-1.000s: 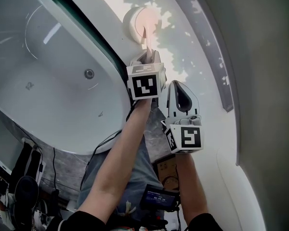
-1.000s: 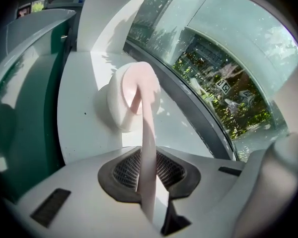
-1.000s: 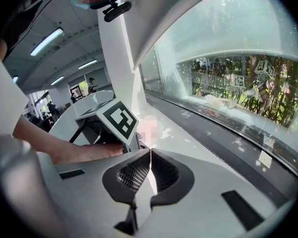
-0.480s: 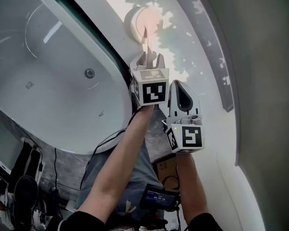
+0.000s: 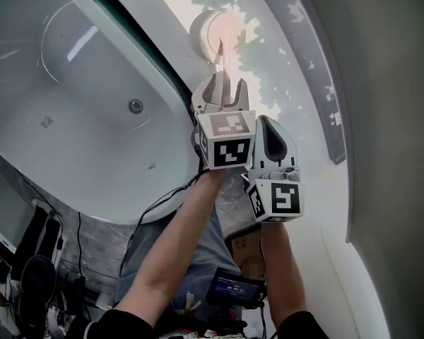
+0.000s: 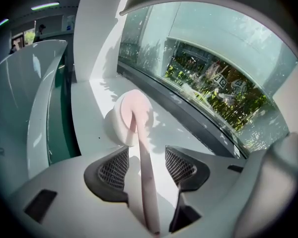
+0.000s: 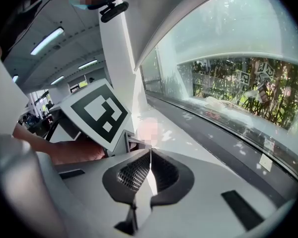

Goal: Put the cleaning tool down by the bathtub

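The cleaning tool, a round white and pink pad (image 5: 224, 32) on a thin pink handle (image 6: 144, 182), rests on the white ledge (image 5: 283, 69) beside the bathtub (image 5: 92, 119). My left gripper (image 5: 224, 90) stands just behind the pad. Its jaws have just been opening, and the handle runs between them with a gap at each pad (image 6: 114, 170). In the left gripper view the round pad (image 6: 134, 118) lies flat on the ledge ahead of the left gripper (image 6: 146, 165). My right gripper (image 5: 268, 129) hangs beside the left one, shut and empty, its right gripper pads (image 7: 149, 170) meeting.
A long curved window (image 6: 213, 73) with a dark sill runs along the far side of the ledge. The tub's rim (image 6: 39, 113) borders the ledge on the left. The left gripper's marker cube (image 7: 102, 114) fills the left of the right gripper view.
The left gripper's jaws have spread apart off the pink handle, and the gripper has lifted back toward me. The tool stays on the ledge. The right gripper has not moved.
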`<state>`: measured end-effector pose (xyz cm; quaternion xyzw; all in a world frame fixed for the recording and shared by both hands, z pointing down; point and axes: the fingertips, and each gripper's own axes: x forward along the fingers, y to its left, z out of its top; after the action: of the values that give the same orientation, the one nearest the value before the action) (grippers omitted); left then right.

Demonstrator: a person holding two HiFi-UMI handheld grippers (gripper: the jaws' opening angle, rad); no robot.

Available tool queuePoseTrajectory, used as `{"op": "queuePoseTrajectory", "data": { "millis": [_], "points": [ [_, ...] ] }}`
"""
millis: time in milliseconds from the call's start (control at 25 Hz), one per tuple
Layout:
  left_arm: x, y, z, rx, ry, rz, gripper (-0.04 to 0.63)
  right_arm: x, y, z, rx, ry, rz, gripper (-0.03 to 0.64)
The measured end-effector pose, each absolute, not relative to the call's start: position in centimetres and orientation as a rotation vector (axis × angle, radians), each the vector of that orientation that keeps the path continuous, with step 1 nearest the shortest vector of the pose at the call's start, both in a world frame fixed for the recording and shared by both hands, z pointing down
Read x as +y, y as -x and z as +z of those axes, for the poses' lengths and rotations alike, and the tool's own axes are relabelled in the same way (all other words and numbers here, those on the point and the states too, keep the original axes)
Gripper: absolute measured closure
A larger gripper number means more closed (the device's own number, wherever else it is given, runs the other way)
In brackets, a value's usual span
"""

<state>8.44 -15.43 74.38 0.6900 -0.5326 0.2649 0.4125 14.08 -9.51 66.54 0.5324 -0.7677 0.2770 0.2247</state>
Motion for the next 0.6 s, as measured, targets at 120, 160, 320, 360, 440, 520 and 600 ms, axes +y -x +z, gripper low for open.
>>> {"op": "queuePoseTrajectory", "data": {
  "millis": [120,160,320,360,440,520,600],
  "points": [
    [-15.4,-8.6,73.2,-1.352,-1.761,0.626,0.374,-9.4,-14.1,66.3,-2.113,-1.482,0.764,0.591],
    [-15.5,-8.5,72.8,-1.360,-1.774,0.619,0.374,-9.4,-14.1,66.2,-2.113,-1.488,0.765,0.591],
    [-15.5,-8.3,71.8,-1.349,-1.804,0.611,0.376,-9.2,-14.1,65.7,-2.112,-1.503,0.758,0.591],
    [-15.4,-8.2,71.7,-1.343,-1.806,0.613,0.376,-9.1,-14.1,65.6,-2.111,-1.507,0.757,0.591],
    [-15.2,-8.1,71.7,-1.342,-1.807,0.615,0.390,-8.9,-14.0,65.4,-2.110,-1.515,0.753,0.591],
    [-15.1,-7.7,71.6,-1.348,-1.807,0.610,0.439,-8.7,-13.8,65.2,-2.110,-1.520,0.751,0.591],
    [-15.2,-7.4,71.2,-1.348,-1.797,0.559,0.499,-8.5,-13.6,65.0,-2.114,-1.518,0.750,0.591]
  ]
}}
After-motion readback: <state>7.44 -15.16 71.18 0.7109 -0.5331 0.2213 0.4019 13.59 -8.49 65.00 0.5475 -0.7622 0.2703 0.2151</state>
